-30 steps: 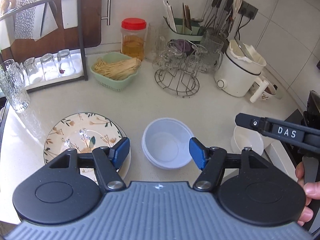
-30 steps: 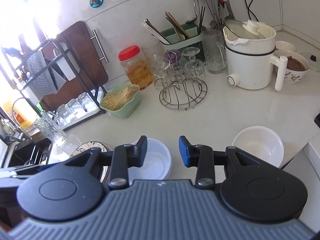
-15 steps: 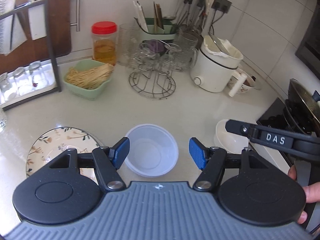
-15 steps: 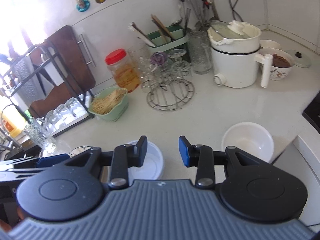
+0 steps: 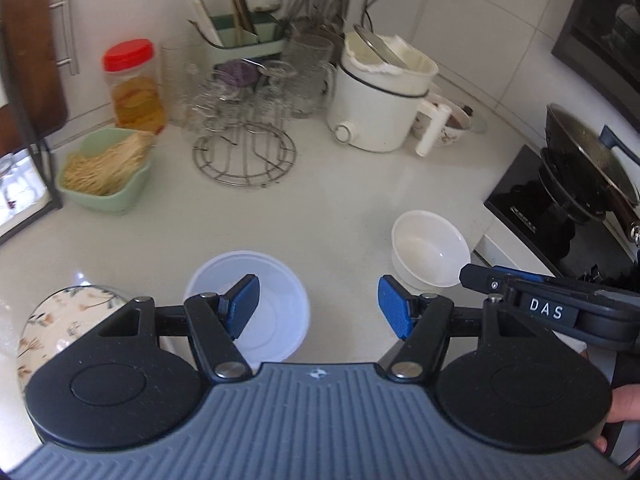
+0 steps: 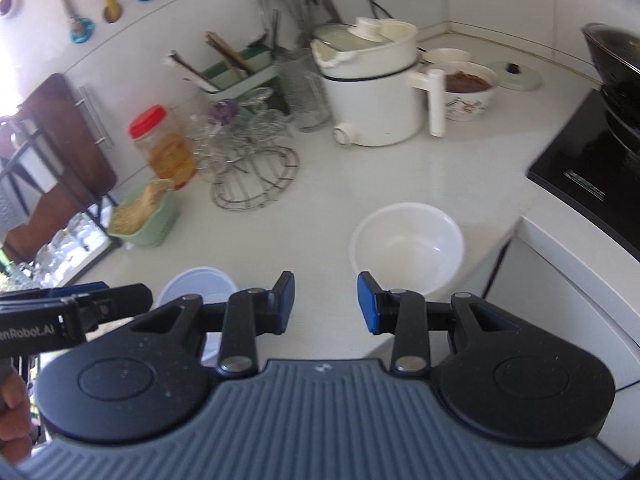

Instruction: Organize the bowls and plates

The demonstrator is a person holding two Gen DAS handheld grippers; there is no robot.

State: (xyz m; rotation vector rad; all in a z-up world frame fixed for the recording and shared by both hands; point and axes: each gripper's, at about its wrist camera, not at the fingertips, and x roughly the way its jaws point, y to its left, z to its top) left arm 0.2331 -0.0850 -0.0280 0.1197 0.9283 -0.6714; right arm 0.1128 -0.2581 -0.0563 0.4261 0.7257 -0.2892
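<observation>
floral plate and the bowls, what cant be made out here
- Floral plate: left wrist view, near half hidden behind the left hand-held gripper; absent from the right wrist view.
- Translucent bowl: both views, near rim covered by gripper bodies; whether it is one bowl or a stack cannot be told.
- White bowl: right wrist view, near rim hidden behind the right hand-held gripper.

Black hand-held gripper [image 5: 318, 312], blue pads [image 5: 394, 312], seemingly bare skin.
</observation>
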